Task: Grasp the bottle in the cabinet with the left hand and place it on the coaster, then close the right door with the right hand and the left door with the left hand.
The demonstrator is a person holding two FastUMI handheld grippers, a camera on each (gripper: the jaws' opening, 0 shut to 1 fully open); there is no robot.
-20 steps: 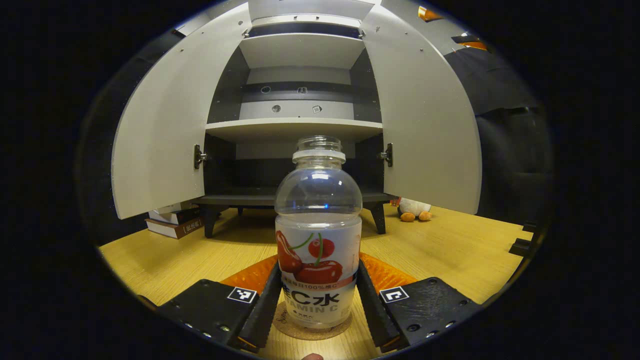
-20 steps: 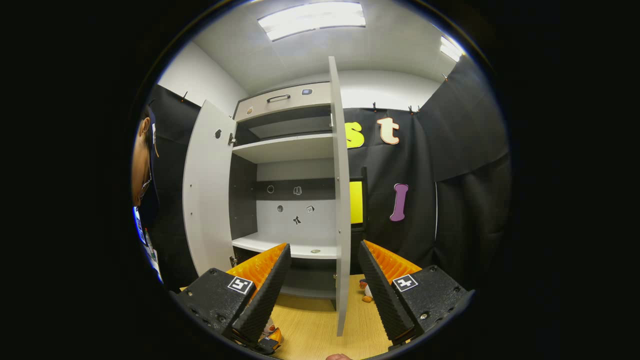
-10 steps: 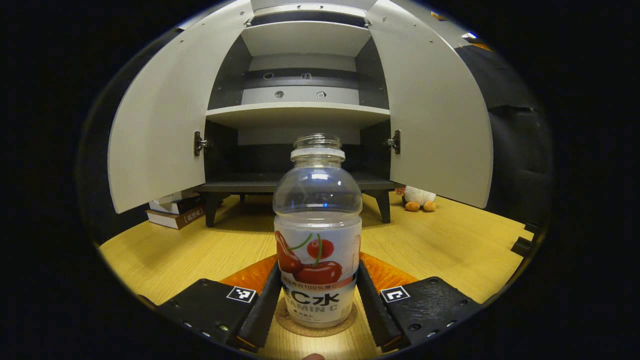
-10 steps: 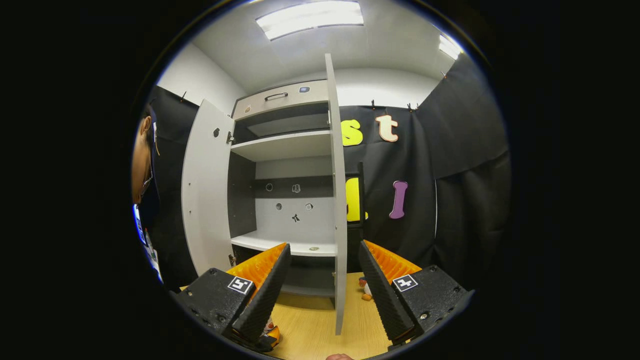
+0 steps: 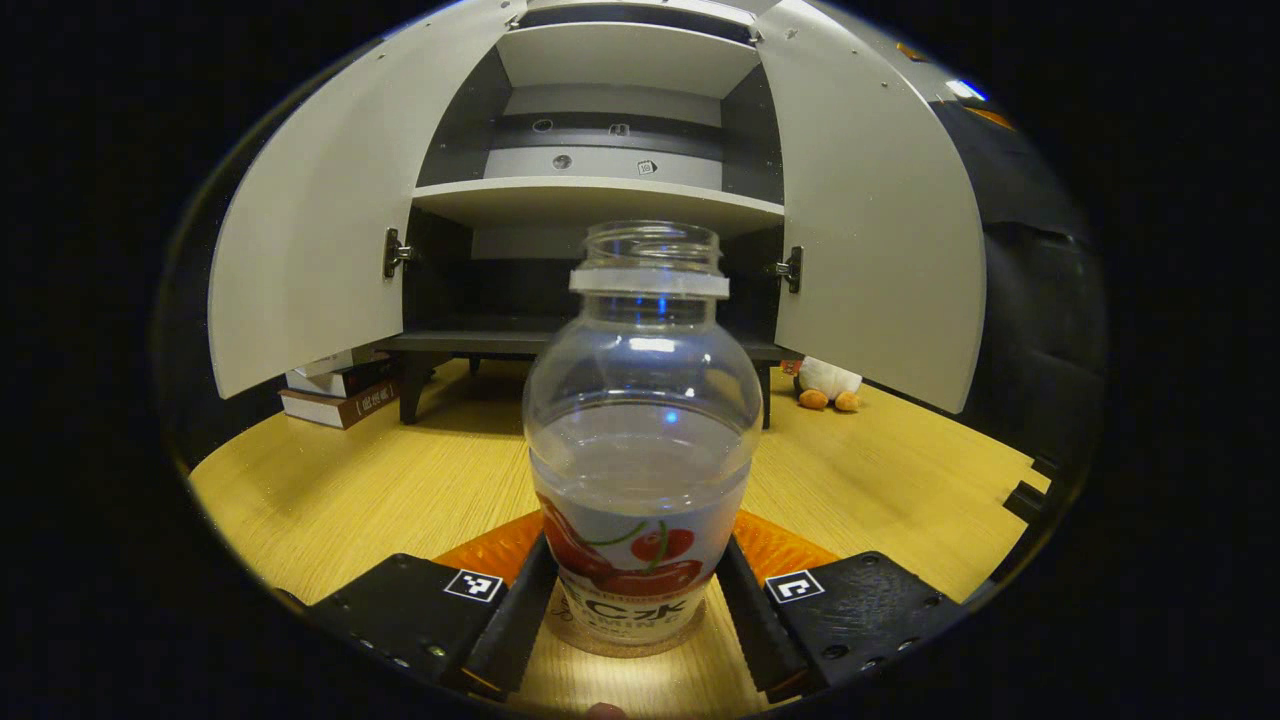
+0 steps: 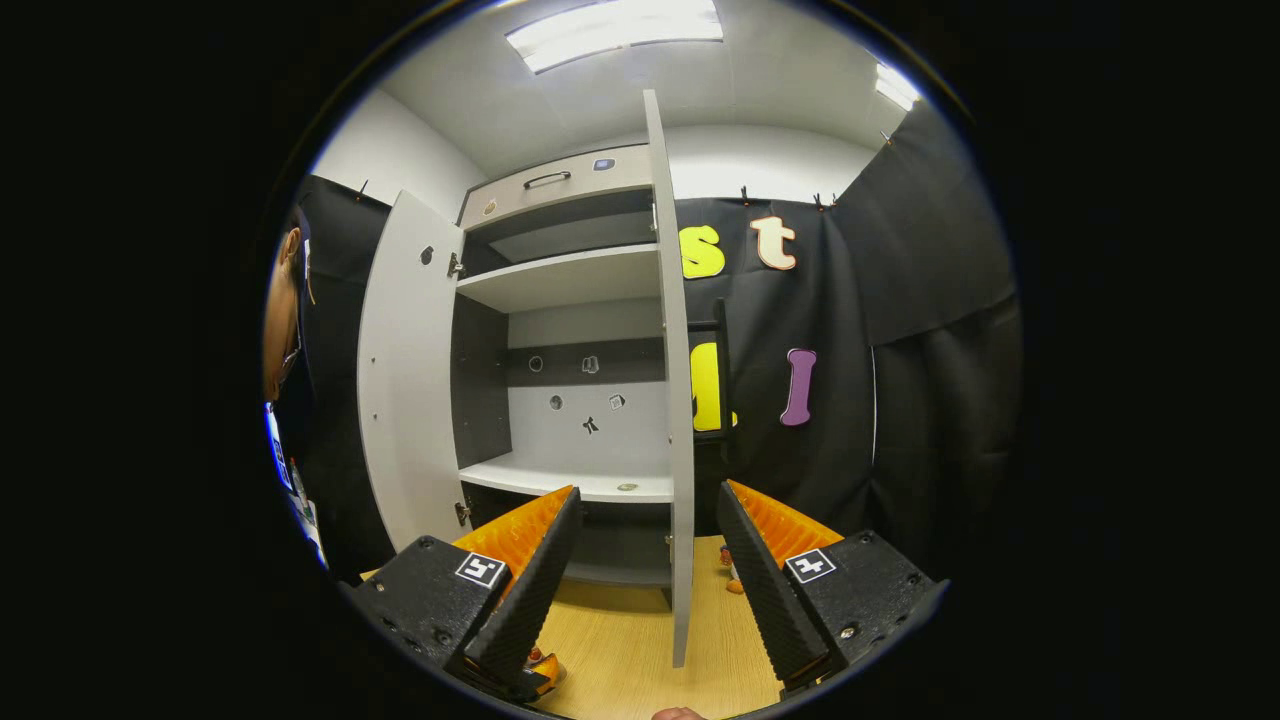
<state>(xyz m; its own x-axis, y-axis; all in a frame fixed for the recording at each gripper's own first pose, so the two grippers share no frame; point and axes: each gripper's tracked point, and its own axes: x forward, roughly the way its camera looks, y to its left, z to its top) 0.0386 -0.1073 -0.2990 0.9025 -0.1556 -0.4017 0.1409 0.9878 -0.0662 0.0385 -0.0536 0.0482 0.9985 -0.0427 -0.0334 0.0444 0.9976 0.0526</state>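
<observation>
Left gripper view: the bottle (image 5: 640, 430) stands upright on the round coaster (image 5: 628, 648) on the wooden worktop (image 5: 400, 480), out of the cabinet (image 5: 600, 200) behind it. The left claw (image 5: 632, 610) flanks the bottle's lower body, fingers close against its sides; whether they press or have let go cannot be told. The placing step looks all but complete, with release apparently the only thing left. Both doors are yet to be shut: the left door (image 5: 310, 260) and the right door (image 5: 880, 250) stand wide. In the right gripper view, the right claw (image 6: 640, 575) is spread apart and holds nothing, aimed at the edge of the right door (image 6: 672, 400), near but not touching.
</observation>
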